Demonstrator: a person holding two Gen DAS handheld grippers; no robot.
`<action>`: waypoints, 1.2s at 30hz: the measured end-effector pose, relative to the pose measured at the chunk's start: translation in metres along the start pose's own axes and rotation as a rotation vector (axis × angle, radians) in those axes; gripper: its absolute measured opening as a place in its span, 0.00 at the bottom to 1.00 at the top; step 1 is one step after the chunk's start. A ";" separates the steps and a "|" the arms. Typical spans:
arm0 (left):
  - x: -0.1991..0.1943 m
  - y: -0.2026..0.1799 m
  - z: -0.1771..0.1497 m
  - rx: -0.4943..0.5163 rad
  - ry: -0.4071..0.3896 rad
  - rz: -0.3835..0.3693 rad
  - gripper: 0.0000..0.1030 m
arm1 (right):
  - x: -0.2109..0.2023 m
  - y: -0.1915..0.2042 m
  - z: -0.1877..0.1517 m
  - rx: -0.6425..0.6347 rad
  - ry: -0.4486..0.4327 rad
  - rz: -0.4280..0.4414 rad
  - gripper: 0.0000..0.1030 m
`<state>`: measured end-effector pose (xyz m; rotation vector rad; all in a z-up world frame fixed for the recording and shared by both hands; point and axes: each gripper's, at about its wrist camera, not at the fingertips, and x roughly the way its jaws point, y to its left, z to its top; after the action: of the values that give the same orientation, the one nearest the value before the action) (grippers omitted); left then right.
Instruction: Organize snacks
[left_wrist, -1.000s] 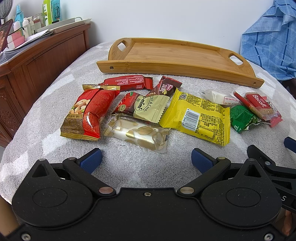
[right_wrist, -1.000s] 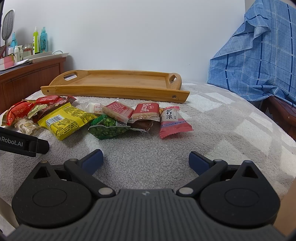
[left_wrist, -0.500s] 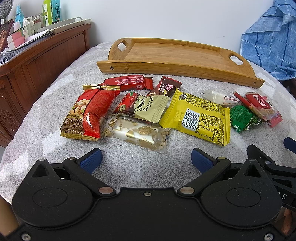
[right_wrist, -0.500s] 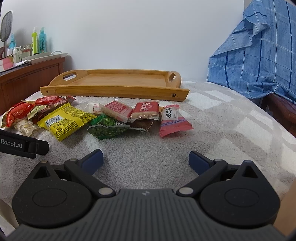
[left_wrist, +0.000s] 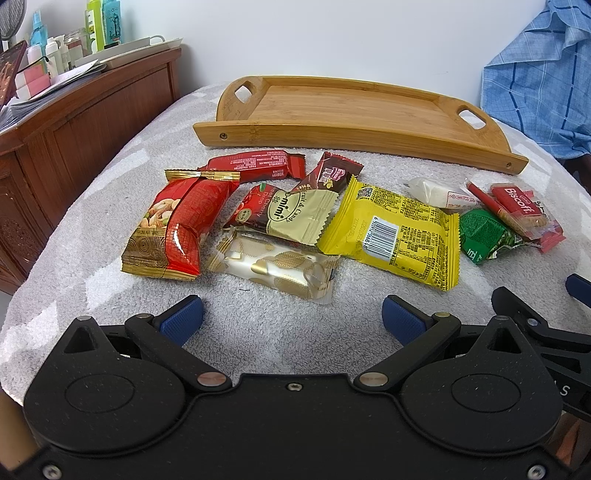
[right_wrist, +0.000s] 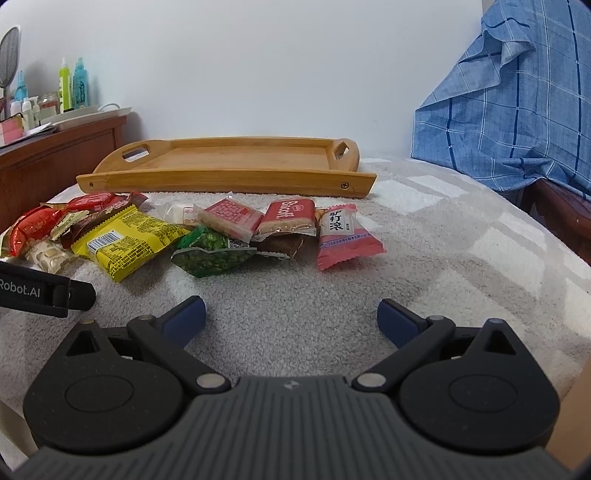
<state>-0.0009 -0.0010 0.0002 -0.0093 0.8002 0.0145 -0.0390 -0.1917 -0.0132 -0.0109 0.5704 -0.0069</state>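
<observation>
Both jaws are held wide apart, nothing between them: the left gripper and the right gripper hover above the grey blanket. Just beyond, a row of snack packets is spread; the yellow packet lies flat in front of the wooden tray, whose long axis runs left to right.

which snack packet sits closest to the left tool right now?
The white-and-gold packet, lying flat just ahead of the open left tool. The red nut bag and yellow packet lie beside it, slightly farther back.
</observation>
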 end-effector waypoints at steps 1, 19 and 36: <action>0.000 0.000 0.000 0.000 -0.002 0.002 1.00 | 0.000 0.000 0.001 -0.008 0.006 0.000 1.00; -0.002 -0.002 -0.004 -0.044 -0.041 0.026 1.00 | 0.004 -0.003 0.009 -0.045 0.039 0.040 1.00; -0.043 -0.015 0.025 0.035 -0.105 -0.053 0.70 | -0.018 -0.022 0.037 0.009 -0.049 0.051 0.79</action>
<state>-0.0131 -0.0164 0.0488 0.0032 0.6945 -0.0492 -0.0341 -0.2136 0.0275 0.0117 0.5215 0.0400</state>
